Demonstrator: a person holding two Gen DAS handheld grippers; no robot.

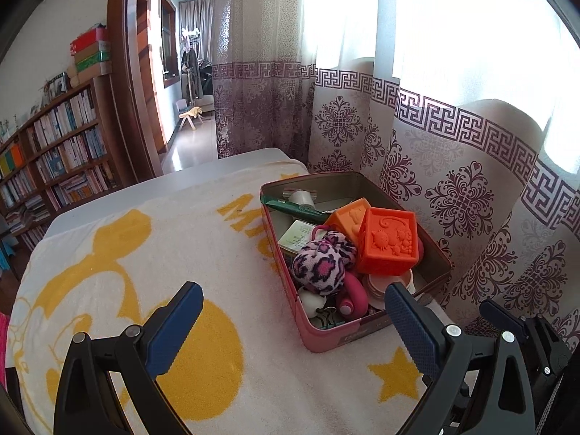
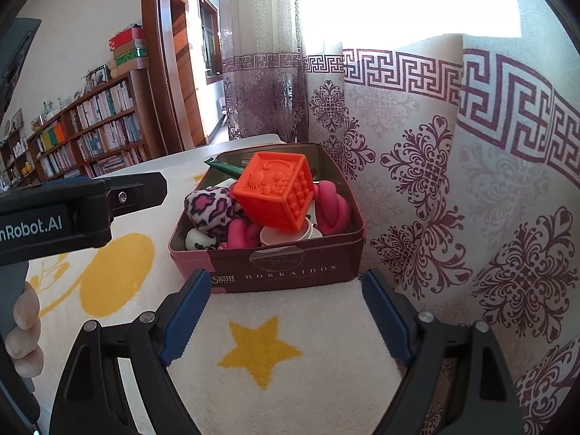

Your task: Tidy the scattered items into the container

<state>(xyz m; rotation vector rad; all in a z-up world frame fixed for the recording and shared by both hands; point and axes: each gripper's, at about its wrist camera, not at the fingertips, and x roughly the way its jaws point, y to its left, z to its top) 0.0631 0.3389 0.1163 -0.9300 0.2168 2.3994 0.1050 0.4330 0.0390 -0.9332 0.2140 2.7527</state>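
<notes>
Towel-covered counter (image 2: 308,380) is looking clear; tin (image 2: 290,272) is holding everything. We're keeping left gripper (image 1: 293,322) and right gripper (image 2: 286,311) released, empty, backing off gently.

Left gripper (image 1: 293,311): jaws wide apart, nothing between the pads. Right gripper (image 2: 286,297): jaws wide apart, empty. Both angled downward; left hand (image 2: 21,326) grips its handle.

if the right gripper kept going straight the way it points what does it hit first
Probably the near wall of the tin, just ahead of the open right gripper. Only bare towel lies between them. Since it angles downward, it might touch towel first; depth is unclear.
</notes>
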